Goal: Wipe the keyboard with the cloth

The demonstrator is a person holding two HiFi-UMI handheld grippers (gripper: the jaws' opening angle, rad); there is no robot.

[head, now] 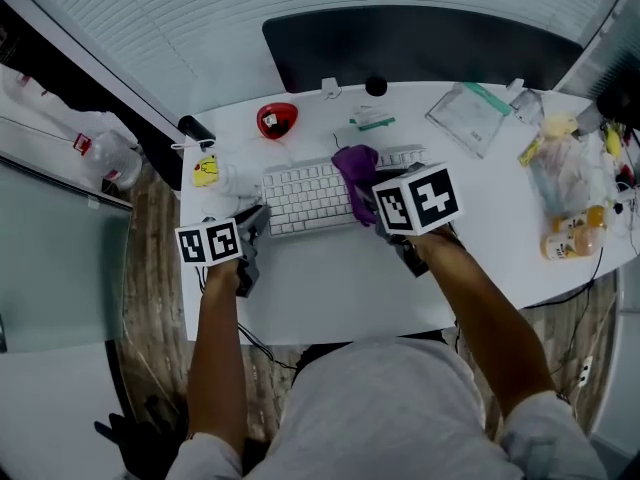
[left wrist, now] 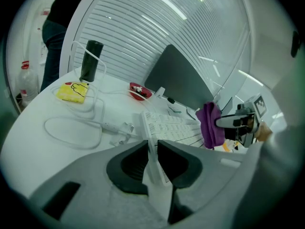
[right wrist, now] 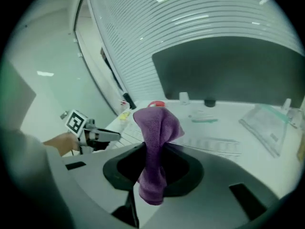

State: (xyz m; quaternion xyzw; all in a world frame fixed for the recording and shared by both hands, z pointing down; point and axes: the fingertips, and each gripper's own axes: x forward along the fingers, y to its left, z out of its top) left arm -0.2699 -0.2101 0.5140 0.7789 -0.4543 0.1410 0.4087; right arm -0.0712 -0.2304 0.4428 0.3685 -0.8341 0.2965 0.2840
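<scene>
We've got the L gripper [head: 260, 220] nipped narrow on the keyboard [head: 305, 196] corner, centre-left of frame — R gripper [head: 366, 204] jaws clamp the purple cloth [head: 355, 168] over mid-keyboard.

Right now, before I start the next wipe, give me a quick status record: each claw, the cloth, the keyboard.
left claw: shut on the left end of the keyboard
right claw: shut on the purple cloth
purple cloth: bunched, over the keyboard's middle; contact with the keys unclear
keyboard: white, flat on the table
nearby: red item and yellow packet beyond the keyboard's left end
</scene>
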